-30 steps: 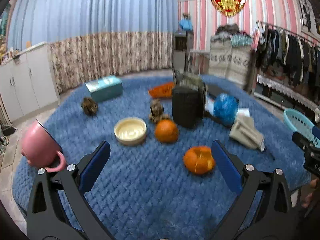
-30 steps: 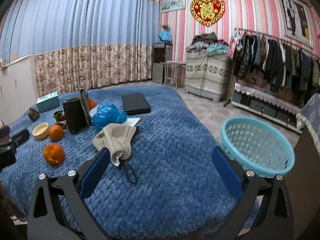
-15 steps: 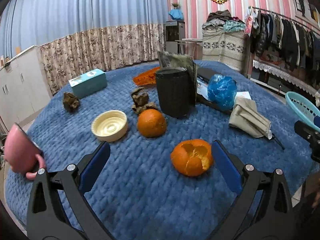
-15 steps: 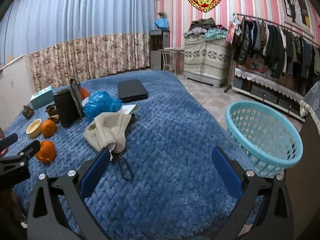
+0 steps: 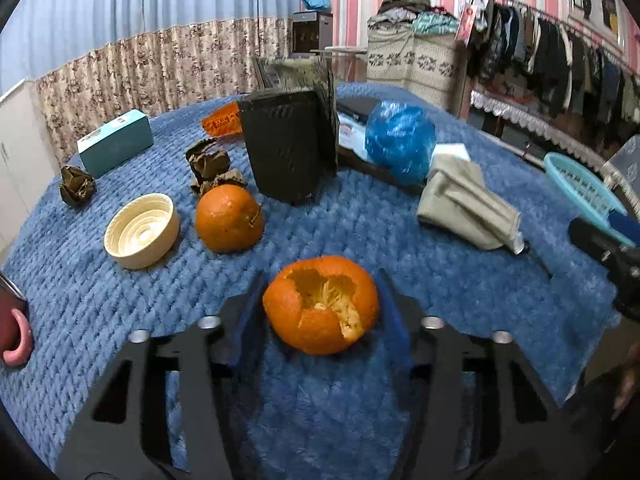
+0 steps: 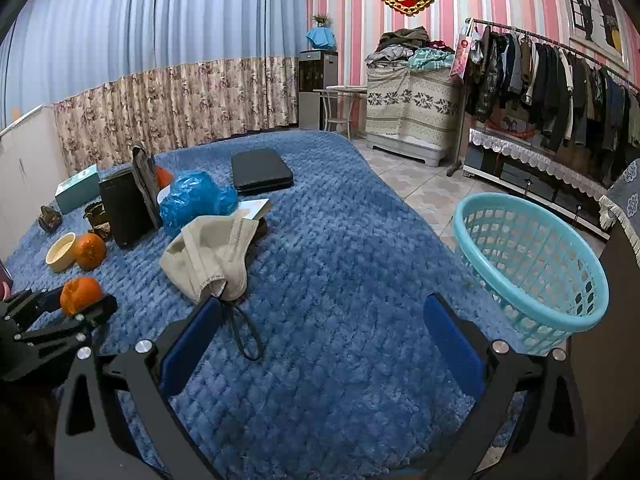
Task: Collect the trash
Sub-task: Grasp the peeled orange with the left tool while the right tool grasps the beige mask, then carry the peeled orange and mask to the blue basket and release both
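Observation:
An emptied orange peel (image 5: 320,304) lies on the blue blanket (image 5: 120,320). My left gripper (image 5: 320,310) is closing around it, its blue pads against the peel's two sides. The right wrist view shows the same grip at far left, the peel (image 6: 80,294) between the left gripper's (image 6: 82,306) fingers. My right gripper (image 6: 320,340) stands open over bare blanket, nothing between its fingers. A turquoise basket (image 6: 532,264) stands off the blanket's right edge. Crumpled brown paper (image 5: 76,184) lies at far left, and another brown wad (image 5: 208,162) lies behind the whole orange.
Beyond the peel are a whole orange (image 5: 228,218), a cream bowl (image 5: 140,230), a black box (image 5: 288,152), a blue plastic bag (image 5: 400,136), a beige cloth (image 5: 464,204), a teal box (image 5: 116,142) and an orange wrapper (image 5: 222,120). A pink mug (image 5: 14,336) is at the left edge.
My left gripper moved forward and down to the orange peel and its jaws came in from wide open to the peel's sides. The right gripper has hardly moved.

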`<action>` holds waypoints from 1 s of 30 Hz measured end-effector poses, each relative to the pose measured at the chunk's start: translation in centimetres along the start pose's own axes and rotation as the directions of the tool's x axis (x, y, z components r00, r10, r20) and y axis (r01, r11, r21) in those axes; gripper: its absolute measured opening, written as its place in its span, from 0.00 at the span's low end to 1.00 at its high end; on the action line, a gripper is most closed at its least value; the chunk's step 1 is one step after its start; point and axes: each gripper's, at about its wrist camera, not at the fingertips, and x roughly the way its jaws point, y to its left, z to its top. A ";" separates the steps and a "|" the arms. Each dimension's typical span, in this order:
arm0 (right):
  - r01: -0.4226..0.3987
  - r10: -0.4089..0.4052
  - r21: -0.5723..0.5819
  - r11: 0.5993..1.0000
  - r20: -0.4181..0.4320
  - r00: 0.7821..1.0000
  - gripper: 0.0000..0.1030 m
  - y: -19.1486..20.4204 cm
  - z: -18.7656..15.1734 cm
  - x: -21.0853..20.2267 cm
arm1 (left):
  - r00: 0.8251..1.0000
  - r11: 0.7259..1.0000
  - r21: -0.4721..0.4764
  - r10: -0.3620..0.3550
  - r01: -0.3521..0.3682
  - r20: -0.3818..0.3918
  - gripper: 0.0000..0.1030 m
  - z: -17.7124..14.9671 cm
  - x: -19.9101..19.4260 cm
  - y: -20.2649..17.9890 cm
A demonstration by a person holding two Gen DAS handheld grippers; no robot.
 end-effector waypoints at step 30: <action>-0.231 0.232 -0.030 0.973 0.042 0.972 0.25 -0.2 4.0 -0.5 | 0.987 1.000 0.014 0.023 -0.025 0.160 0.33 5.7 -6.1 0.7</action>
